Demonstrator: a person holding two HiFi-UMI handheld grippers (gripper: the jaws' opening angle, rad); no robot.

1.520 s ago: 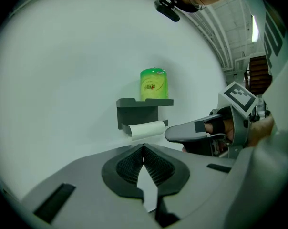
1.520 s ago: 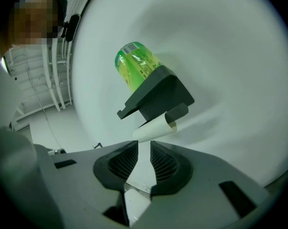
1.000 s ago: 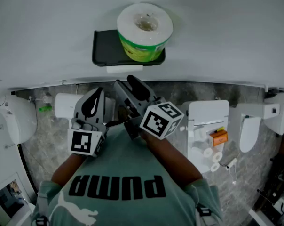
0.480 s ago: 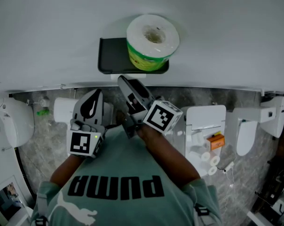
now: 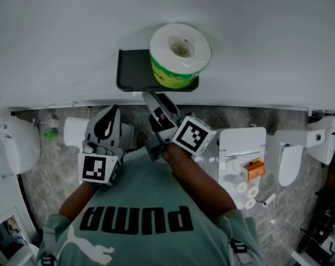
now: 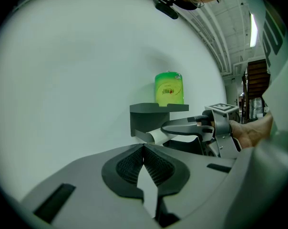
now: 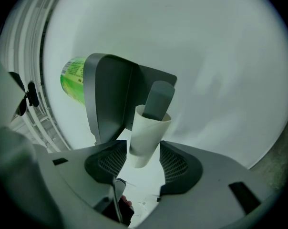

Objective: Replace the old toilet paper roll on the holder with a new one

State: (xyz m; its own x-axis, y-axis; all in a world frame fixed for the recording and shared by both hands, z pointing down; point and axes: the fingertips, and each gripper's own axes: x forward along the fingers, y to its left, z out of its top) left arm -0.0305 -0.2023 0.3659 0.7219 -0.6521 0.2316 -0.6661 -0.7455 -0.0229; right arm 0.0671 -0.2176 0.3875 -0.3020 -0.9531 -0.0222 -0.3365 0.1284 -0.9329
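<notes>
A new toilet paper roll [image 5: 180, 54] in a green wrapper stands on the dark holder shelf [image 5: 133, 71] on the wall. My right gripper [image 5: 151, 97] reaches in just under that shelf. In the right gripper view its jaws [image 7: 141, 159] are closed on the empty cardboard tube [image 7: 146, 137], which still sits over the holder's grey bar [image 7: 159, 99]. My left gripper [image 5: 107, 118] hangs back to the left, shut with nothing in it [image 6: 144, 149]. From the left gripper view I see the shelf [image 6: 153, 109], the green roll [image 6: 169, 88] and the tube [image 6: 157, 136].
Below on the stone floor are a white toilet [image 5: 18, 140], a white box with an orange item [image 5: 242, 143] and small spare rolls [image 5: 246, 190]. The wall around the holder is plain white.
The right gripper has rolled a little and sits closer under the shelf, with the tube still between its jaws. The left gripper has stayed where it was.
</notes>
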